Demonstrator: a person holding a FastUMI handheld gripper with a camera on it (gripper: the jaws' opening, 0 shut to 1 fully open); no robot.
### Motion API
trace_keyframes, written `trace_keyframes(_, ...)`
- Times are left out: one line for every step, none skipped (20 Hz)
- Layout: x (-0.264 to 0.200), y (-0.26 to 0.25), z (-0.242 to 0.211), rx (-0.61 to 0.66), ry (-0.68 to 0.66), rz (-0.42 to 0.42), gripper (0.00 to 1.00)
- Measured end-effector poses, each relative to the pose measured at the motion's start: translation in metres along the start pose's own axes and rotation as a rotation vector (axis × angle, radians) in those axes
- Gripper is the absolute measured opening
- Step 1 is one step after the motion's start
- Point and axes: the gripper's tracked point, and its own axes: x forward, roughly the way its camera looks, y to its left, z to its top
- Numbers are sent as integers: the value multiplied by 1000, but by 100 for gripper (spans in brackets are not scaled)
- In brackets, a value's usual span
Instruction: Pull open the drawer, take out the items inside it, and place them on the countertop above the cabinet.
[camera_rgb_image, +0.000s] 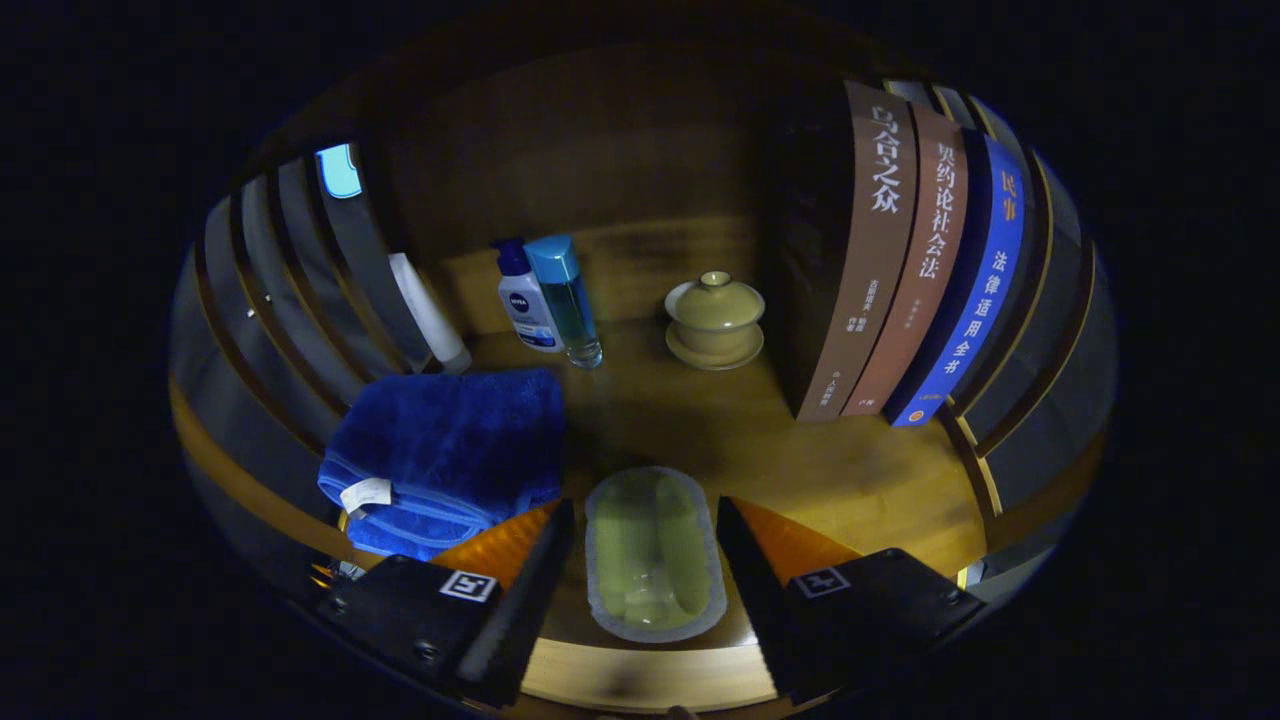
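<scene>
Below, hand-held gripper (645, 520) fingers straddle green packet (652, 555), untouched, on countertop (850, 470)

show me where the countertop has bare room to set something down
Bare wood runs from the tool, open around the green packet, to the lidded cup, between blue towel and books. Crowded: bottles behind the towel.
</scene>
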Motion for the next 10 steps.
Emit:
trace_keyframes(-6,1,2,-3,-21,2,95)
trace_keyframes(-13,3,5,-9,-43,4,99)
trace_keyframes(-20,3,7,-13,-66,3,99)
trace_keyframes(-30,5,8,-15,-88,7,99)
trace_keyframes(-41,8,8,-16,-114,15,99)
trace_keyframes(-52,11,7,-16,-143,25,99)
trace_keyframes(-64,16,4,-15,-179,34,99)
trace_keyframes(-79,19,3,-17,-220,49,99)
trace_keyframes(-93,24,0,-20,-263,64,99)
trace_keyframes(-109,27,-5,-26,-307,77,99)
